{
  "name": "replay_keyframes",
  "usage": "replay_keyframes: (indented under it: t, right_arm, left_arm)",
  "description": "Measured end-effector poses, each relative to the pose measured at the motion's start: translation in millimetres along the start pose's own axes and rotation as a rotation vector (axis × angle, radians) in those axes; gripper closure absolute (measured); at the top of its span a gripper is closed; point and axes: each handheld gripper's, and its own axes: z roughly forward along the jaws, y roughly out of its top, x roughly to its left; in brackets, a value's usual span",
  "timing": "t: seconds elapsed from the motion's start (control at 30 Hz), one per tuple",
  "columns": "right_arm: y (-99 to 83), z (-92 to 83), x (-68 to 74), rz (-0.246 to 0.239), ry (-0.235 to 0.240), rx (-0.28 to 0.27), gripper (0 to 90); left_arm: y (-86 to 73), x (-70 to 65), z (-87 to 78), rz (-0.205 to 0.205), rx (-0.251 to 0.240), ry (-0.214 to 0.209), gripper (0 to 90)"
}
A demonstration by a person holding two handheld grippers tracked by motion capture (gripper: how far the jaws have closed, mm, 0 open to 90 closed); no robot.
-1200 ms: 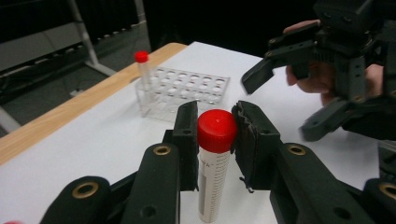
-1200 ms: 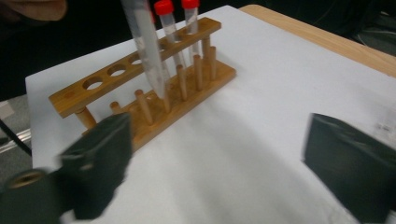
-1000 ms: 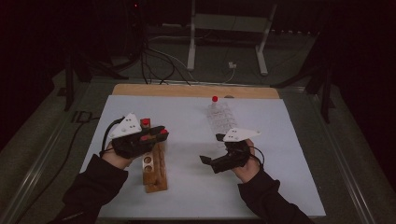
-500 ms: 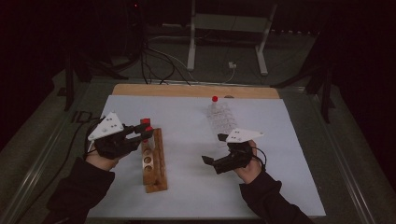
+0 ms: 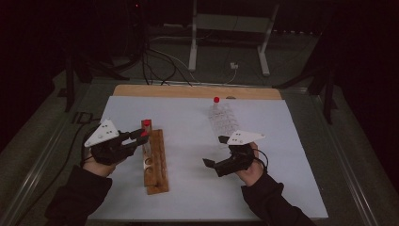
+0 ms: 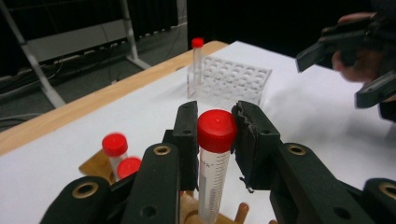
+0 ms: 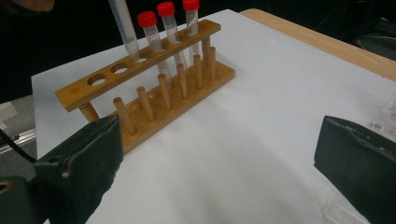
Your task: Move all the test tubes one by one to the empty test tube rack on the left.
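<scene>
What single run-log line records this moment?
left gripper: shut on tube | tube: entering wooden rack | right gripper: open, idle

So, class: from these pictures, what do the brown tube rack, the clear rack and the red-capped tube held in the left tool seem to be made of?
Brown tube rack: probably wood, matt, with visible grain and round dowel pegs.
Clear rack: likely transparent plastic, glossy; the white sheet shows through its grid.
Red-capped tube: see-through body with printed graduation marks, probably plastic though glass can't be ruled out; smooth red cap looks plastic.
</scene>
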Motion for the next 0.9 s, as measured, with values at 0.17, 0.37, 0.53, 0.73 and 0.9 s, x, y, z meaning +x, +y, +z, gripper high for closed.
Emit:
replay_keyframes:
  t: [0.17,0.37,0.53,0.73,0.9]
  right_arm:
    - [-0.5,0.2,0.2,0.002,0.006,0.001,1.4]
    - [-1.5,0.4,-0.3,-0.001,0.002,0.002,1.5]
    - [-2.2,-0.3,-0.9,0.001,0.001,-0.001,1.4]
    - [-2.4,-1.2,-1.8,0.003,0.0,-0.002,1.5]
    - [-2.2,-1.4,-1.6,0.002,0.001,-0.004,1.5]
  left_arm:
    - [-11.5,1.7,4.0,-0.015,0.007,0.01,72.2]
    - [-23.6,4.2,10.5,-0.031,0.032,0.009,72.1]
    - [-35.0,4.6,18.2,-0.044,0.065,0.005,72.1]
    - [-43.3,5.0,22.8,-0.048,0.092,0.003,72.0]
    - [-46.9,4.3,21.9,-0.047,0.092,0.008,71.9]
